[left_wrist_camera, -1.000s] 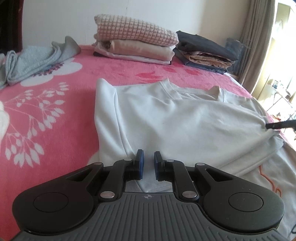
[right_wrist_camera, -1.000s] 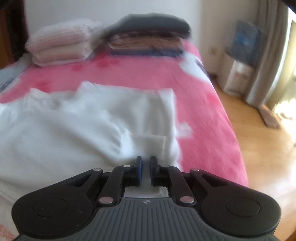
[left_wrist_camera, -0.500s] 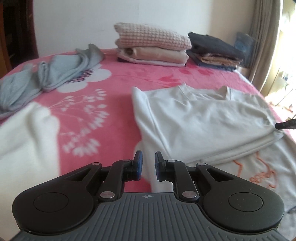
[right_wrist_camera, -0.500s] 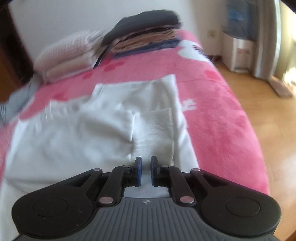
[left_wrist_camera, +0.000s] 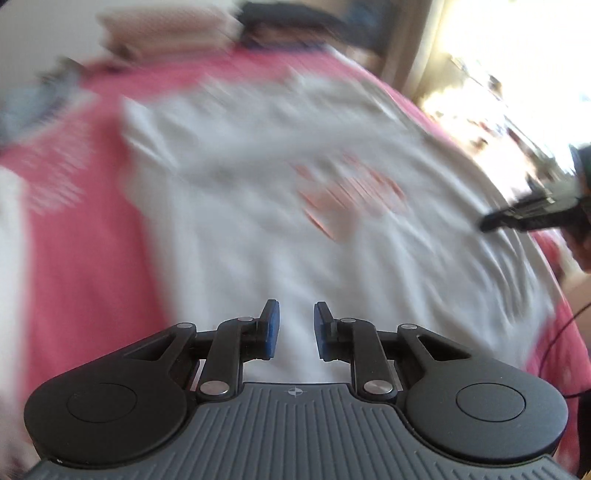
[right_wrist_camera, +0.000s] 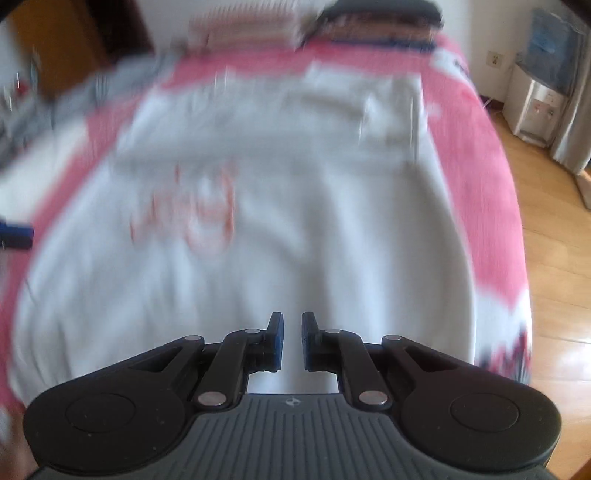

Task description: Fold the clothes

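Note:
A white sweatshirt (left_wrist_camera: 332,258) with an orange print (left_wrist_camera: 351,195) lies flat on the pink bed cover (left_wrist_camera: 92,258), its upper part folded across at the far end. My left gripper (left_wrist_camera: 295,325) hangs over the near left part of the shirt, its jaws opening with nothing between them. My right gripper (right_wrist_camera: 293,336) is over the near right part of the sweatshirt (right_wrist_camera: 314,221), a narrow gap between its pads and nothing in it. Each view is blurred. The right gripper's finger (left_wrist_camera: 532,214) shows at the left view's right edge.
Stacks of folded clothes (right_wrist_camera: 369,22) sit at the far end of the bed, and a grey garment (right_wrist_camera: 122,74) lies far left. The bed's right edge drops to a wooden floor (right_wrist_camera: 554,258), with a water dispenser (right_wrist_camera: 535,103) by the wall.
Both grippers have drawn back from the folded upper part toward the near end of the shirt, so the orange print now shows. The left jaws stand wider apart.

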